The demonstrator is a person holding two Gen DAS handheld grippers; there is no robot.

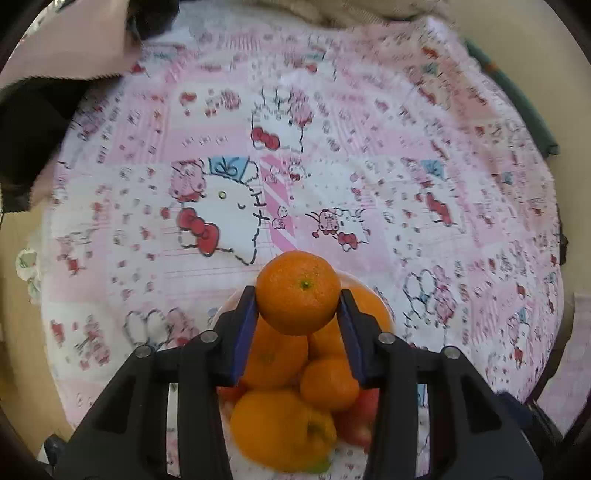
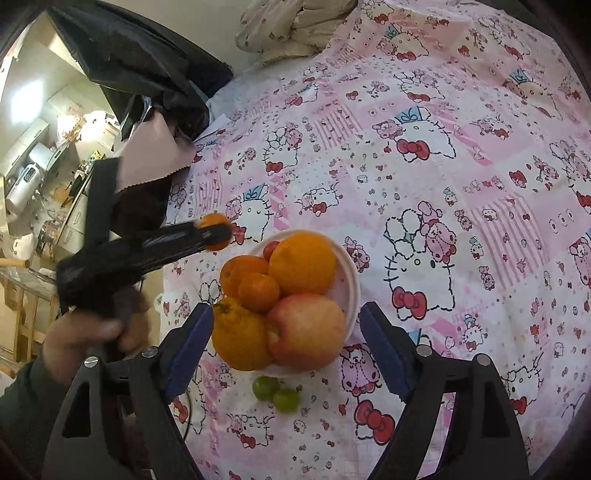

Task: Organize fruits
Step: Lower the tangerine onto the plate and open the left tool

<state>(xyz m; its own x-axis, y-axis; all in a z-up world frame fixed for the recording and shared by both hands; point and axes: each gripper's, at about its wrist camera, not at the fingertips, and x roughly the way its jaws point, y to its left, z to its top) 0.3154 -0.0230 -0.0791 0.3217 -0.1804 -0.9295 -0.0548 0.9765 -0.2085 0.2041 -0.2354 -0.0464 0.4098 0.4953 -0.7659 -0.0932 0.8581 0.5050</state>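
Note:
My left gripper (image 1: 297, 306) is shut on a small mandarin (image 1: 298, 292) and holds it above the white bowl (image 1: 384, 314) of fruit. It also shows in the right wrist view (image 2: 216, 232), to the left of the bowl (image 2: 351, 288), with the mandarin (image 2: 211, 220) between its fingers. The bowl holds several oranges (image 2: 302, 266), a small mandarin (image 2: 258, 291) and a red apple (image 2: 306, 330). Two small green fruits (image 2: 275, 393) lie on the cloth just in front of the bowl. My right gripper (image 2: 286, 343) is open and empty, its fingers on either side of the bowl's near edge.
The table is covered by a pink and white cartoon-cat cloth (image 2: 461, 184). A black bag with pink paper (image 2: 147, 155) lies at the far left. A cream quilted cloth (image 2: 295, 29) lies at the far edge. A kitchen (image 2: 37, 166) shows beyond the left side.

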